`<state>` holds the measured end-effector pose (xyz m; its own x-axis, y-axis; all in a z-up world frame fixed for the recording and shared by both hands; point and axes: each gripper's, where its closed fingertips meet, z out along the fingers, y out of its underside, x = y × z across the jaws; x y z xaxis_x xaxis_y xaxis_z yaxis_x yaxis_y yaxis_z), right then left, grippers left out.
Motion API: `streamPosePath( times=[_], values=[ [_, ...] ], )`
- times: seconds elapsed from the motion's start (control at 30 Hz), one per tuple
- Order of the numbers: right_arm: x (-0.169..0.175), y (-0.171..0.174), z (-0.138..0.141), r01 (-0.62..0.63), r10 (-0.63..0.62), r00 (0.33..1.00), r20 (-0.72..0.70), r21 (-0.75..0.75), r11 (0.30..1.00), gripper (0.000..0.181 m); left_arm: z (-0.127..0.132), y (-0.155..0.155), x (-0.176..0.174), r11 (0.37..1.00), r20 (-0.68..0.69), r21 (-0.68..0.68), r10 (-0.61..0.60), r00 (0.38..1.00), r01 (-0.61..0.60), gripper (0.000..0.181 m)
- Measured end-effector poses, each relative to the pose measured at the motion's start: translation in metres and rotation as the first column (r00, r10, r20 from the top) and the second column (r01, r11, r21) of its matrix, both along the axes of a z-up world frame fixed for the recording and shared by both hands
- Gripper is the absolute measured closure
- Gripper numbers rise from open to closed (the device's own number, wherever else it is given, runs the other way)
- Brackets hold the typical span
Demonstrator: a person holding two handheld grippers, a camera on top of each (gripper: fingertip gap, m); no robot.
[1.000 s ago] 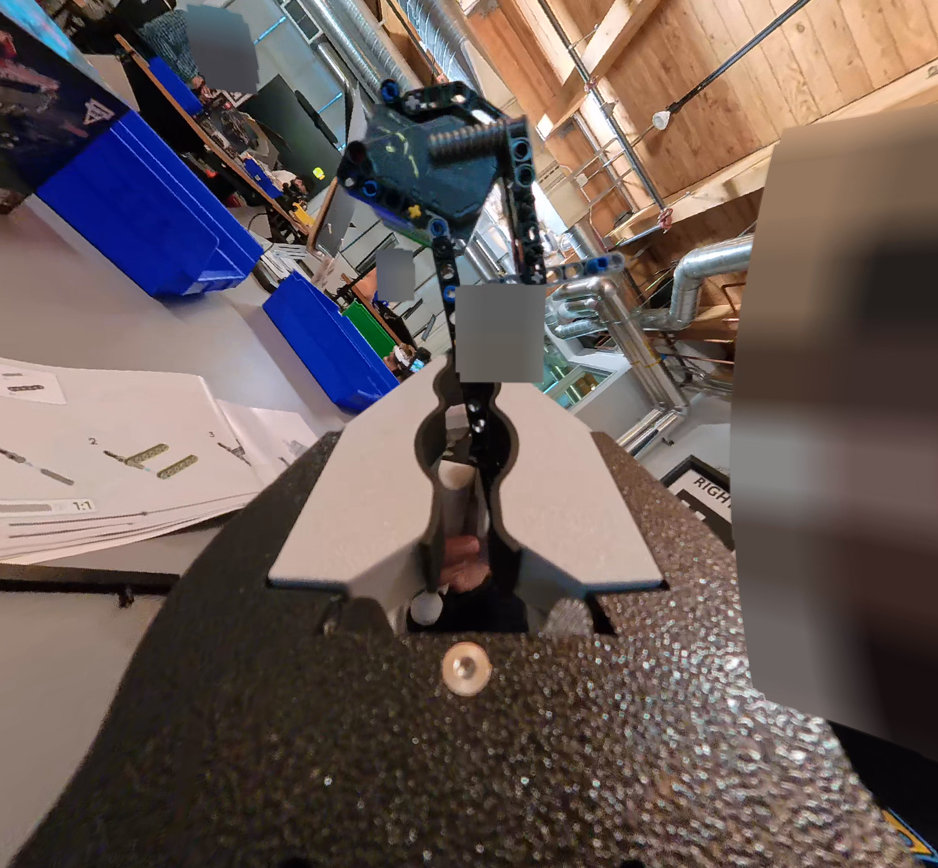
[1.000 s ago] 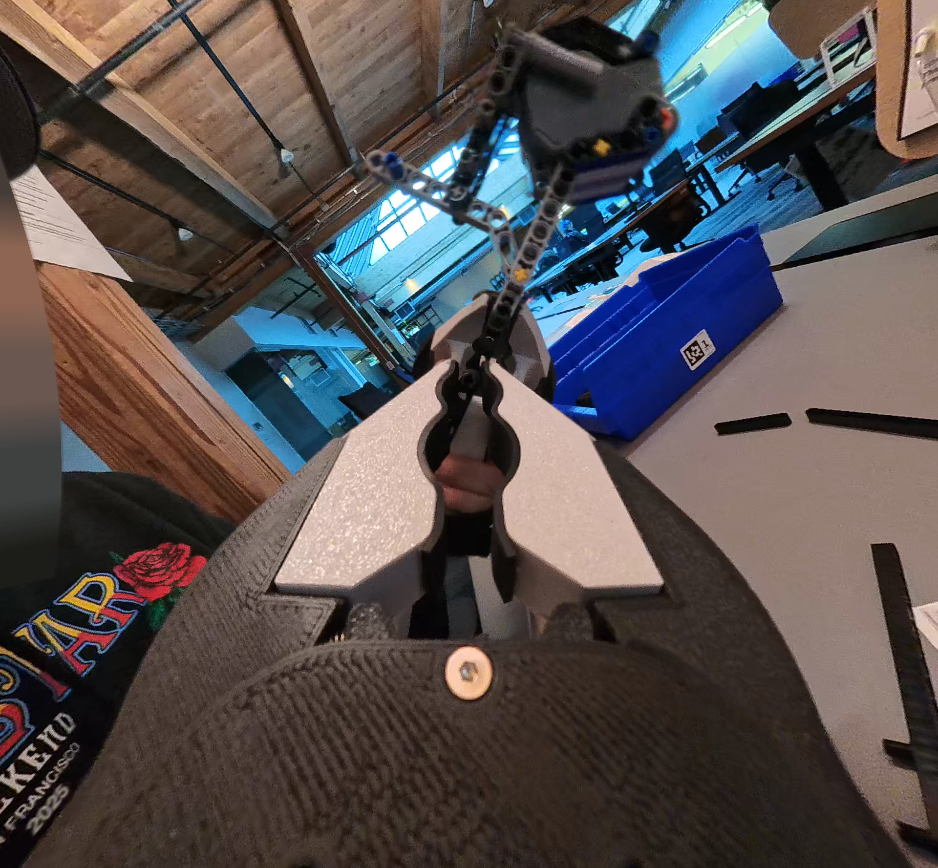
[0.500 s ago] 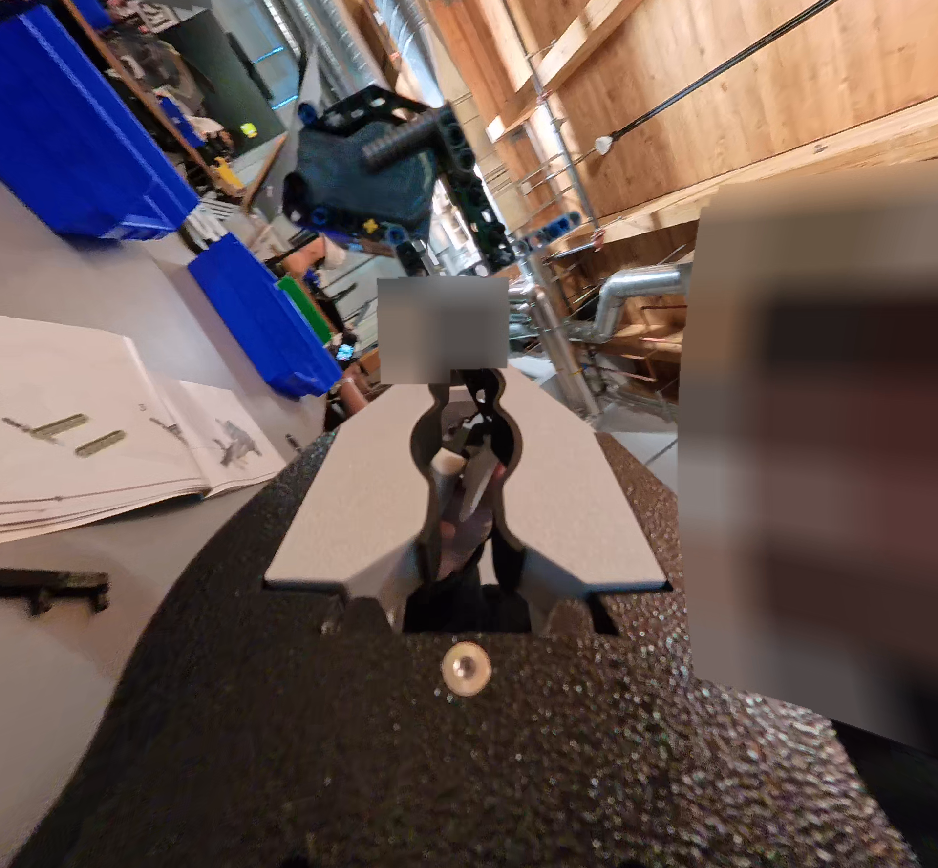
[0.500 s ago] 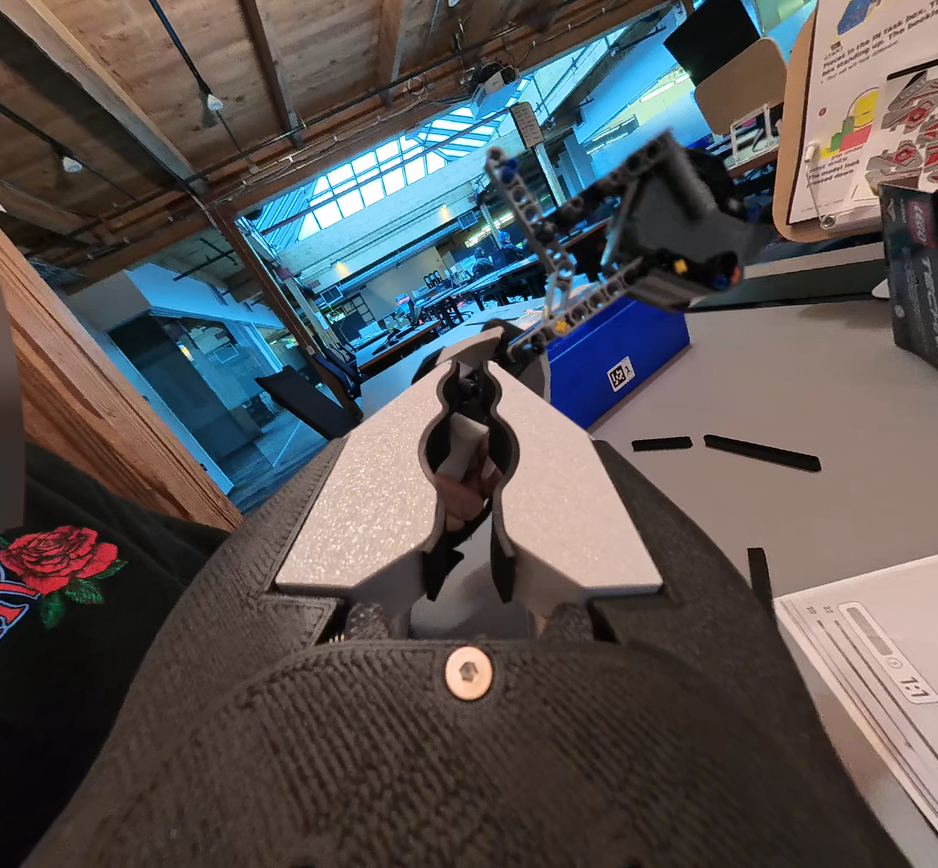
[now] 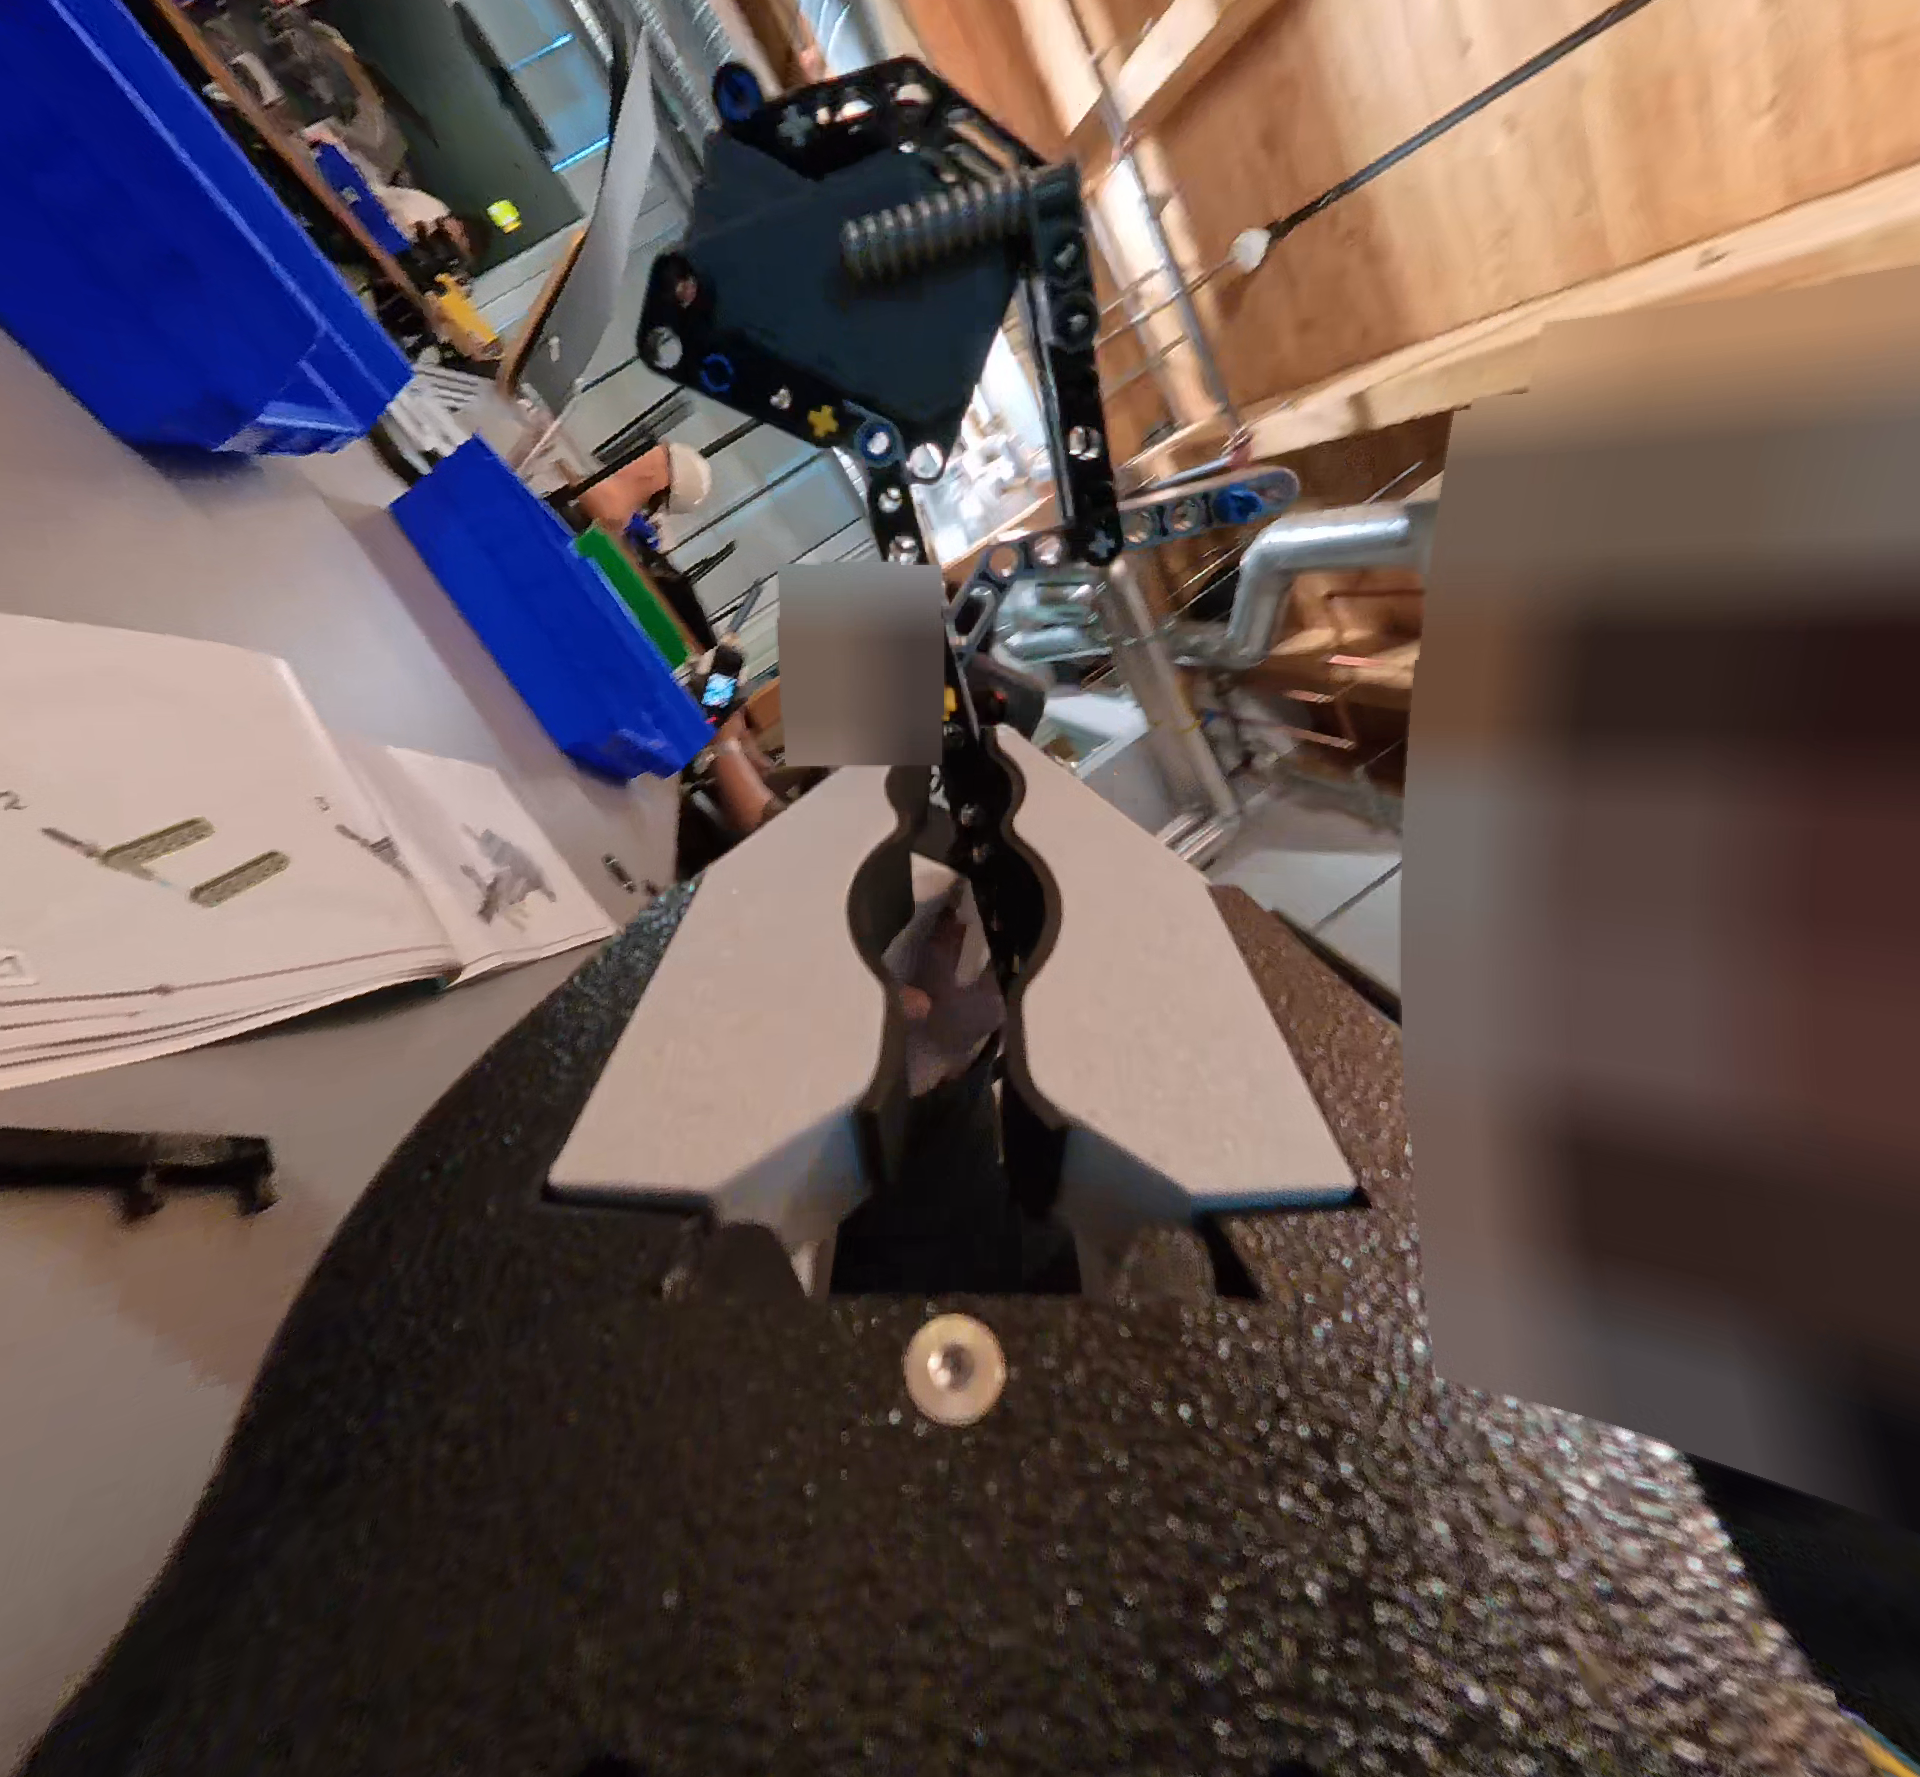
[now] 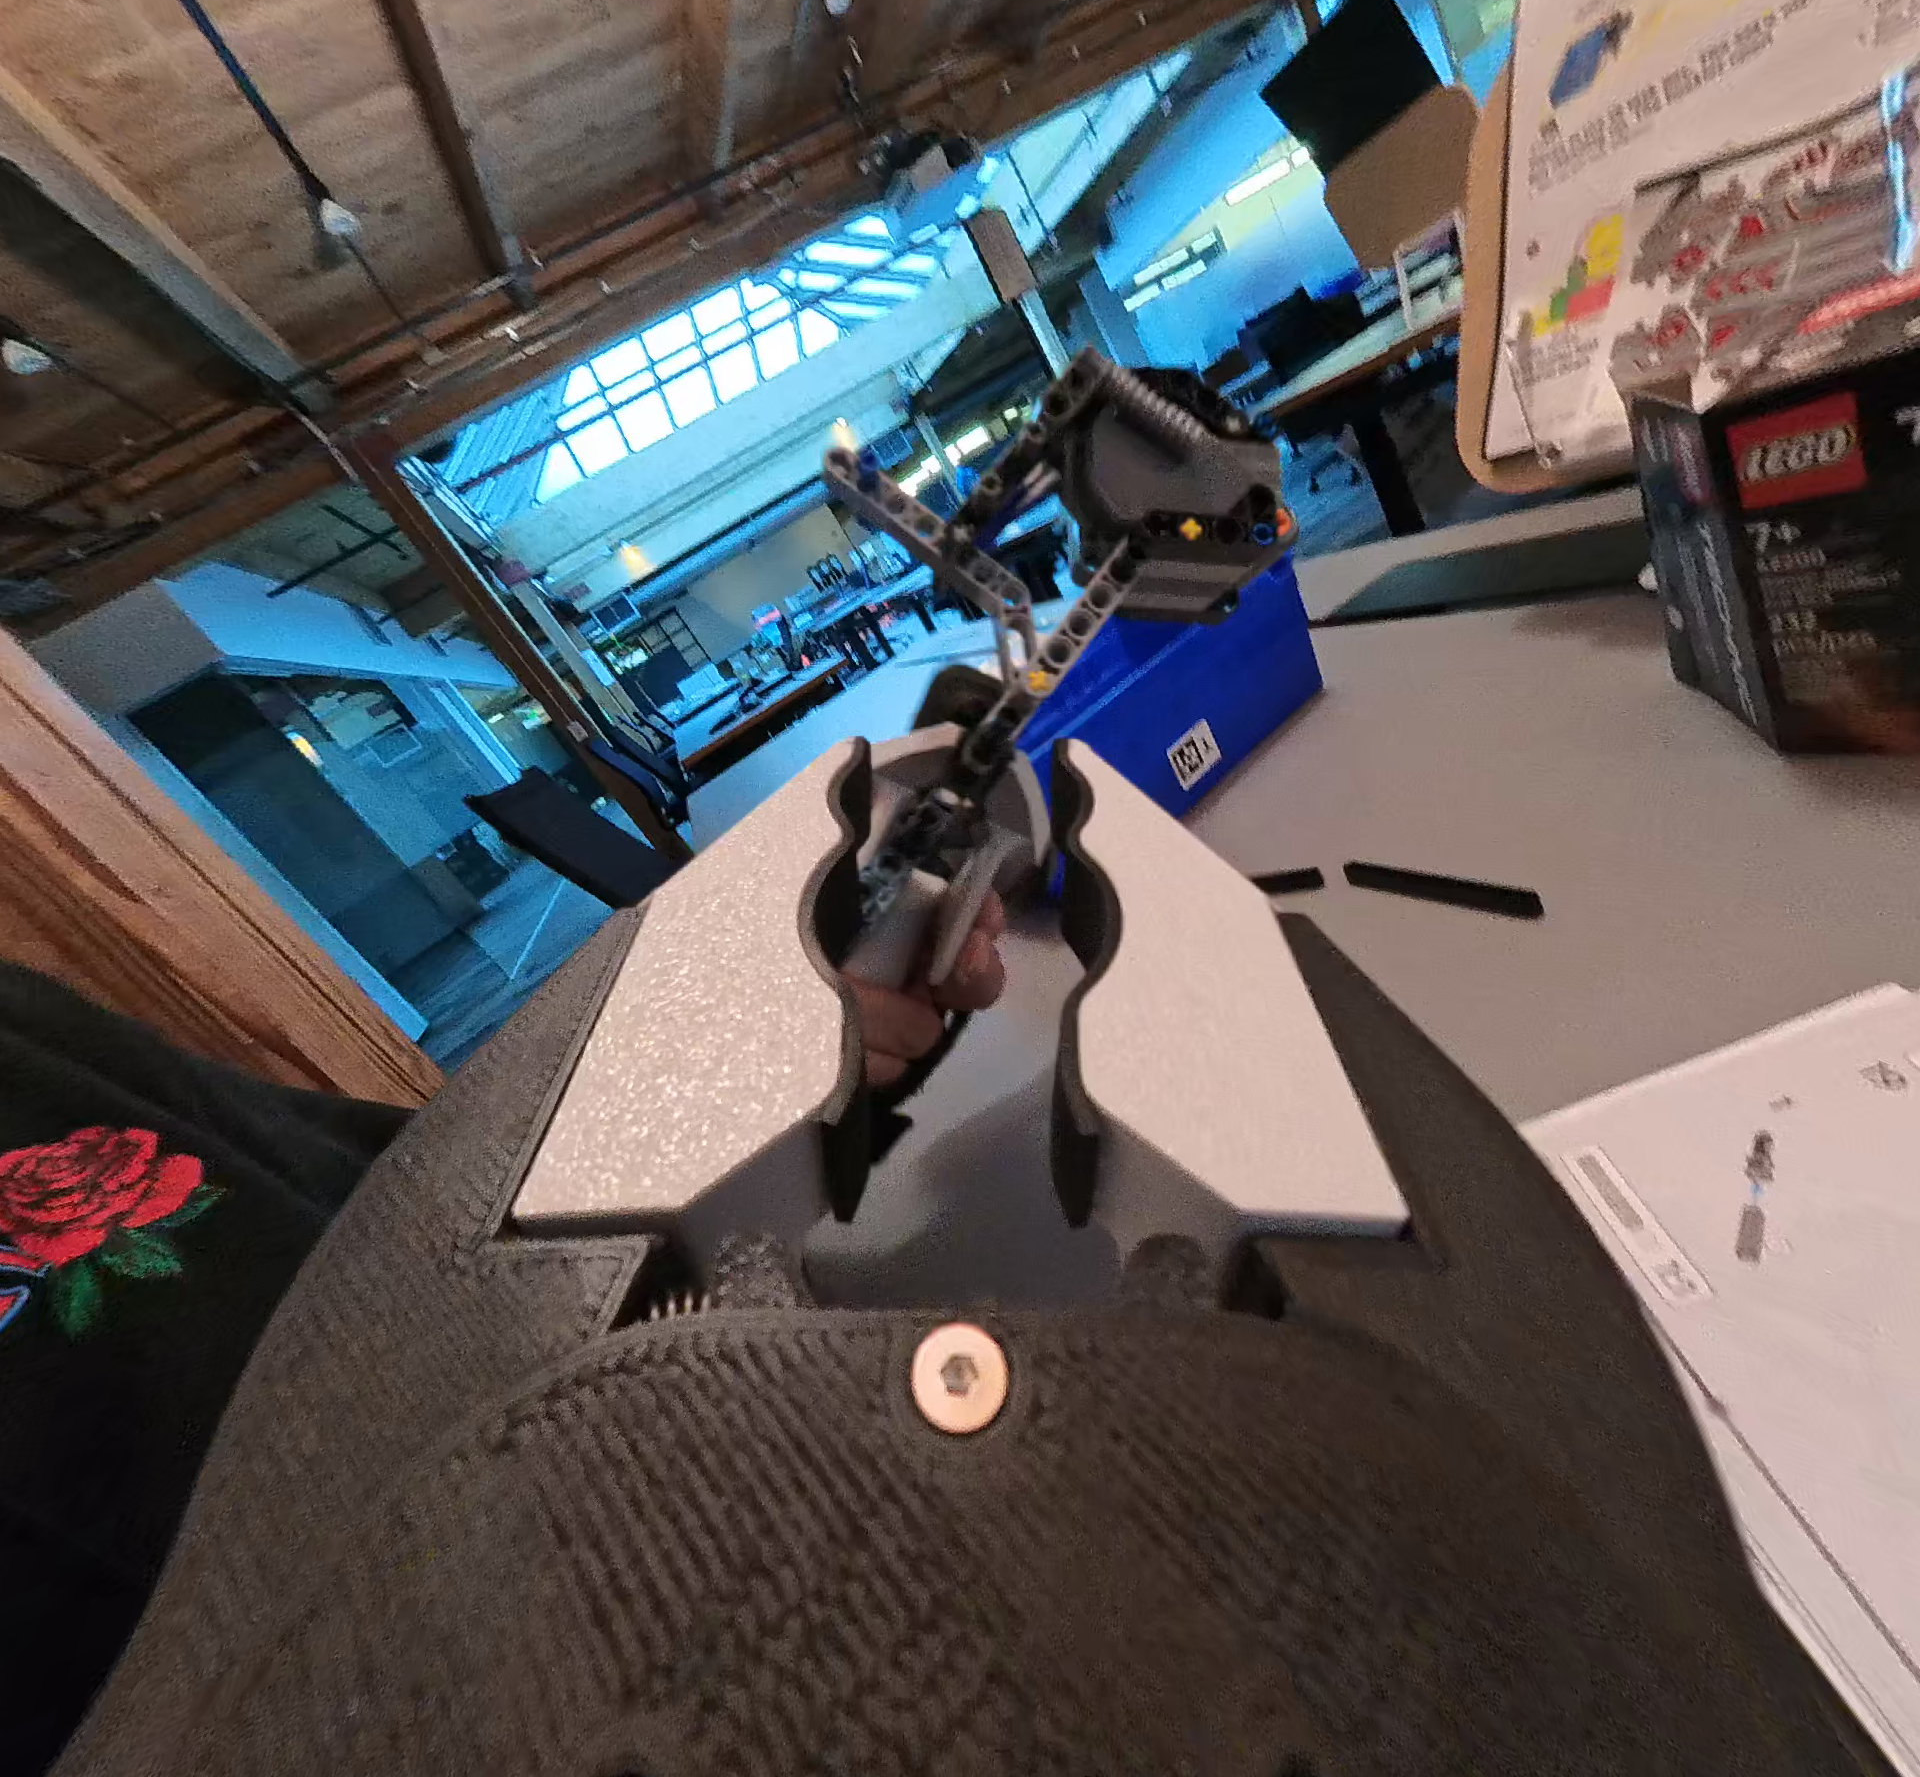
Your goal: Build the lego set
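Lego model (image 5: 831, 293): part-built, held in air above counter (image 6: 1558, 771); beams, dark block, screw-like gear joined. Loose black strips (image 6: 1439, 891) on counter, booklet (image 5: 208, 844) open – much left, by my reading. Long axis runs along fingers, block end pointing away and up. Left hand-held gripper (image 5: 956, 792): clamped on lower beam. Right hand-held gripper (image 6: 956, 792): fingers apart, not gripping

Blue bins (image 5: 187, 273) sit on the grey table (image 6: 1558, 771); beyond the table, wooden ceiling beams (image 6: 416, 65) and what look like silver ducts (image 5: 1288, 564).
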<state>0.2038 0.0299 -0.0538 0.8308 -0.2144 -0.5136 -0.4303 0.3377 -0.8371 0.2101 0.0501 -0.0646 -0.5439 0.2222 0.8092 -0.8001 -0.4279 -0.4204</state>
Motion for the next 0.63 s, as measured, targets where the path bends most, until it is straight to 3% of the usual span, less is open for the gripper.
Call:
streamPosePath(
  times=[0.03,0.1,0.37,0.47,0.63],
  values=[
    [0.003,0.001,-0.008,-0.002,0.001,1.000,-0.025,-0.026,1.000,0.148,-0.002,-0.003,-0.001,0.999,0.017,0.039,0.005,1.000,-0.006,0.174],
    [0.006,0.003,-0.017,-0.019,0.016,0.997,-0.071,-0.038,0.999,0.145,-0.007,-0.007,-0.004,0.995,0.048,0.103,0.003,0.999,-0.008,0.173],
    [0.004,0.008,-0.017,-0.109,0.140,0.965,-0.222,0.144,0.984,0.169,-0.015,-0.015,-0.009,0.976,0.156,0.216,-0.009,0.988,-0.025,0.175],
    [0.007,0.009,-0.025,-0.113,0.145,0.958,-0.248,0.142,0.983,0.175,-0.018,-0.015,-0.008,0.960,0.187,0.274,0.009,0.982,-0.061,0.175],
    [0.007,0.010,-0.021,-0.126,0.195,0.938,-0.289,0.238,0.963,0.175,-0.013,-0.013,-0.007,0.966,0.191,0.251,0.014,0.981,-0.063,0.173]
  ],
)
